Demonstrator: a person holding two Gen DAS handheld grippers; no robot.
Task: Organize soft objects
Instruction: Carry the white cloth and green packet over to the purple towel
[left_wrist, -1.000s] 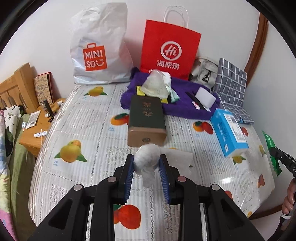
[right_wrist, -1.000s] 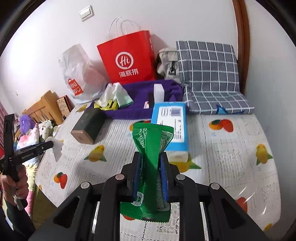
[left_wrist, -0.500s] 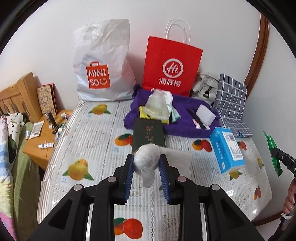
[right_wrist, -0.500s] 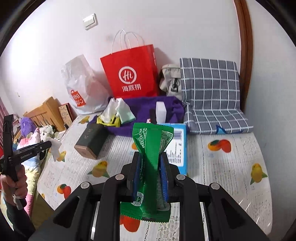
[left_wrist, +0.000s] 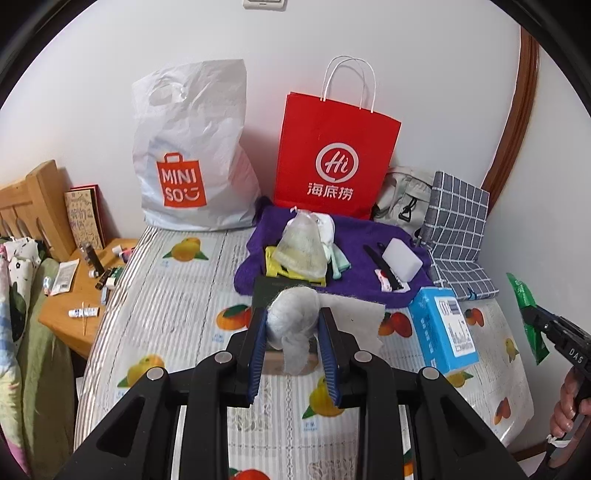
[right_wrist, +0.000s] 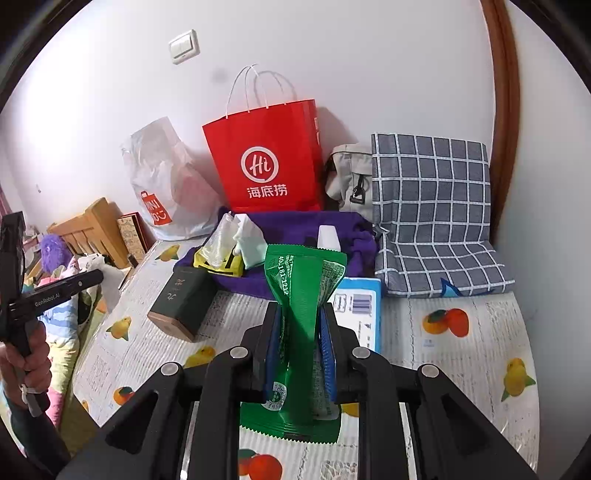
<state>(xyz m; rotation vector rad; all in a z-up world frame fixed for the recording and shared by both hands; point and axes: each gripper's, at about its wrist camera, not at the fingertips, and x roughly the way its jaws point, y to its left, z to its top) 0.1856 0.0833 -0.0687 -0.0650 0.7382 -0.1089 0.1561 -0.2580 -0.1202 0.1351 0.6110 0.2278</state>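
The bed (left_wrist: 177, 306), under a fruit-print cover, carries everything. Against the wall at its far edge stand a white Miniso bag (left_wrist: 192, 155) and a red paper bag (left_wrist: 336, 147), with a checked cushion (right_wrist: 432, 214) in the far right corner. In front of the red bag lies a purple towel (left_wrist: 354, 258) heaped with small soft things, and nearer, toward the right edge, a blue tissue pack (left_wrist: 441, 328); a dark green box (right_wrist: 183, 302) sits just left of the towel's near edge.

The left tongs (left_wrist: 293, 332) are pinching a grey cloth wad (left_wrist: 293, 321), held above the bed's middle, its loose tail hanging down between the blades. The right tongs (right_wrist: 301, 339) are pressed on a green snack packet (right_wrist: 303, 332), whose long axis runs up and down, top flared above the pads.

Both loads are clear of the bed. The towel lies straight ahead of each tongs, beyond the box and tissue pack; judging from both views, the left one is about centred on it and seems the nearer, so a forward carry over the box looks like its next move.
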